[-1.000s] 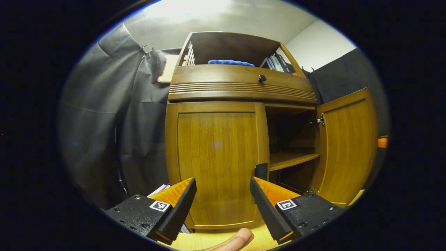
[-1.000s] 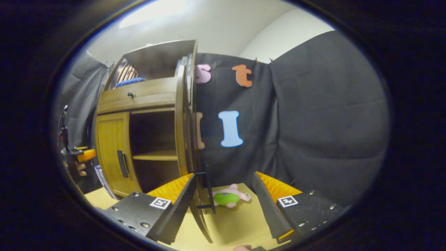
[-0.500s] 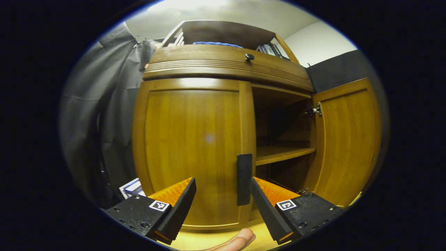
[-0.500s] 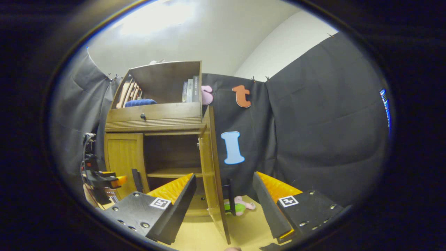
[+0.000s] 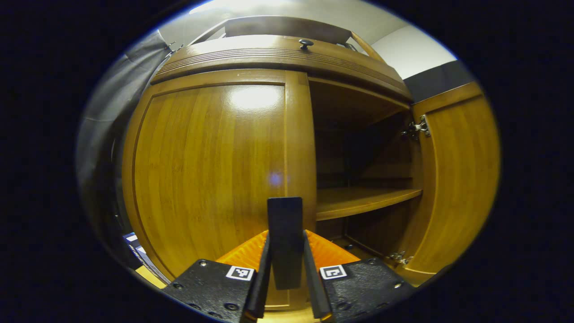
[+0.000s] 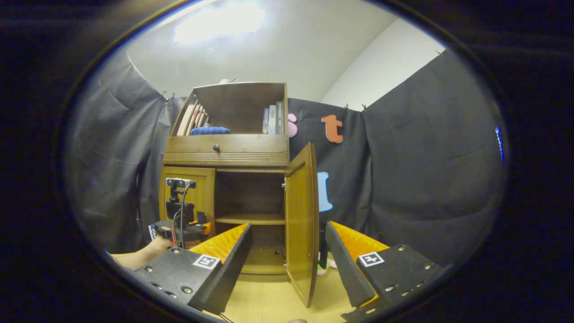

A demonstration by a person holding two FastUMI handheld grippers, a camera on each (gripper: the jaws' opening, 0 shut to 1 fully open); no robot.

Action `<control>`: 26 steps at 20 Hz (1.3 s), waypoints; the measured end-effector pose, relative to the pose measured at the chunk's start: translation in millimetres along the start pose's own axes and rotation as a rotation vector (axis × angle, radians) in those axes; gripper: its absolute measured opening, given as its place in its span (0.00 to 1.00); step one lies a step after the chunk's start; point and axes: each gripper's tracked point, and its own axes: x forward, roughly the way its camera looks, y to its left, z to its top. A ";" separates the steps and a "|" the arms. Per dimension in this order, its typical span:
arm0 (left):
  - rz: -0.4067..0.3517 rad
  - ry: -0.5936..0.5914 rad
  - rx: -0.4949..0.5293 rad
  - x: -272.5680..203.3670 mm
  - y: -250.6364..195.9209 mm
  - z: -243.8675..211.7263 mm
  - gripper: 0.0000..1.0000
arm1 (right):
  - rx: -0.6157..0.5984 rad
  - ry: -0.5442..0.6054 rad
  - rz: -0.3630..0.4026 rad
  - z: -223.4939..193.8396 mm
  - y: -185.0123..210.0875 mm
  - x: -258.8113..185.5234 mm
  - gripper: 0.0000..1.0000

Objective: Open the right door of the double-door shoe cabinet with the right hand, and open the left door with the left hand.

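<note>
1. Booth w/ black cloth walls (image 6: 417, 179) all round, pale ceiling above, light wood tabletop (image 6: 264, 300) under everything.
2. Shoe cabinet (image 6: 226, 152) sits on the tabletop against the cloth. Open top shelf has books (image 6: 272, 120) standing upright & a blue cloth (image 6: 210, 131) lying next to them, then a drawer w/ a dark knob (image 6: 216, 147) below.
3. Right door (image 6: 301, 220) is swung wide open, edge pointing out at the cam. Inside = one inner shelf (image 5: 365, 202), looks bare afaict.
4. Left door (image 5: 210, 170) is shut, flat against the frame.
5. Left tongs (image 5: 287, 264) are clenched on the left door's black handle (image 5: 284, 237), both fingers pressing its sides, handle sticks up between them.
6. Right tongs (image 6: 287, 264) spread wide, gripping nothing, hanging well back from the cabinet w/ the right door's edge seen between the fingers.
7. Small stuff: person's hand (image 6: 154, 246) on the left tongs in the right gripper view, & a pink/green toy (image 6: 323, 265) peeking out behind the right door.
</note>
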 end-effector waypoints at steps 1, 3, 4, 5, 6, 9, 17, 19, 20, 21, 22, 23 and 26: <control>0.002 0.007 0.022 1.7 -2.8 2.2 0.38 | 0.002 0.006 0.008 -0.4 2.7 -2.5 0.96; 0.023 0.039 0.067 0.1 3.3 -0.4 0.36 | 0.006 0.007 0.012 1.5 2.6 -4.8 0.96; 0.025 0.043 0.073 1.0 1.5 -2.1 0.35 | 0.005 0.006 0.008 2.6 1.3 -6.2 0.96; 0.020 0.044 0.073 0.2 2.2 -2.9 0.34 | 0.003 0.004 0.005 3.3 0.7 -6.5 0.96; 0.006 0.043 0.071 0.1 0.8 -2.2 0.33 | 0.001 0.004 0.002 4.0 0.8 -7.7 0.96; -0.042 0.034 0.061 -7.5 -1.9 0.0 0.34 | -0.001 0.018 -0.009 0.9 1.5 -7.1 0.96; -0.084 0.013 0.029 -29.7 12.0 16.6 0.33 | -0.008 0.027 -0.014 0.8 17.3 9.4 0.96; -0.096 0.010 0.024 -30.6 15.4 19.6 0.33 | -0.017 0.036 -0.005 -5.5 25.9 12.9 0.96; -0.102 0.012 0.036 -31.5 13.0 18.6 0.32 | -0.022 0.040 0.000 -7.7 29.5 13.3 0.96; -0.109 0.007 0.046 -32.1 13.3 19.5 0.32 | -0.025 0.043 0.004 -8.9 33.1 13.5 0.96; -0.116 0.003 0.058 -33.4 12.4 21.0 0.32 | -0.027 0.046 0.009 -10.6 36.9 13.8 0.96; -0.121 0.000 0.063 -37.8 11.6 22.2 0.32 | -0.028 0.050 0.013 -12.3 41.0 14.5 0.96; -0.132 -0.006 0.064 -49.7 15.5 26.5 0.31 | -0.024 0.055 0.011 -13.9 45.1 17.8 0.96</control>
